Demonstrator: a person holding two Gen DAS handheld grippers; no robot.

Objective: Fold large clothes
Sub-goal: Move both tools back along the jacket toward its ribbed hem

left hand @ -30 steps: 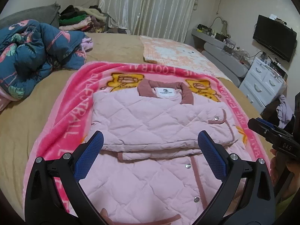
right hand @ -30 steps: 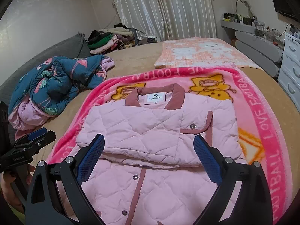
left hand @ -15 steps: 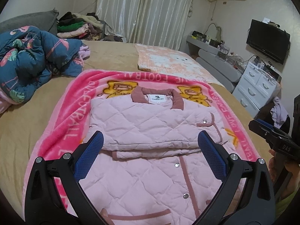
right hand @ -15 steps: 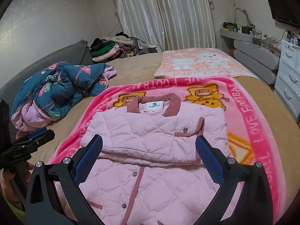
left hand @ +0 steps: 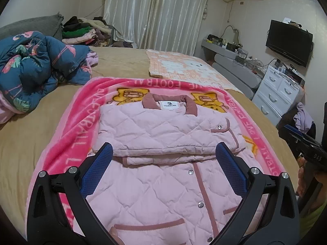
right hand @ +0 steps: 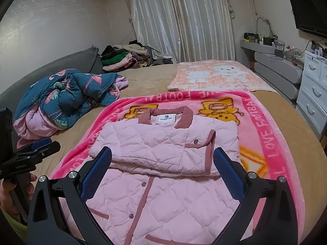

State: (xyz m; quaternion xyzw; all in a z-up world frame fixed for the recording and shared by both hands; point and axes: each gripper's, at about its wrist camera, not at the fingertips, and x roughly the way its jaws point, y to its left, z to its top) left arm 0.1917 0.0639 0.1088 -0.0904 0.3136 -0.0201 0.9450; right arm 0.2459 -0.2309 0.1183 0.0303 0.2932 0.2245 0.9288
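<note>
Pink quilted jacket [left hand: 163, 143] sits sleeves-folded on the bed [left hand: 30, 143]; I've pulled both tongs, left [left hand: 163, 163] and right [right hand: 163, 165], back (spread, empty), hem fold next.

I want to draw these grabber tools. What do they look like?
Both match: the left gripper and right gripper each have two black plastic arms with cut-out slots, silver round bolts, and bright blue pads with a bumpy grid. From the side, one shows white lettering on black. A yellow-green garment edge shows nearby.
</note>
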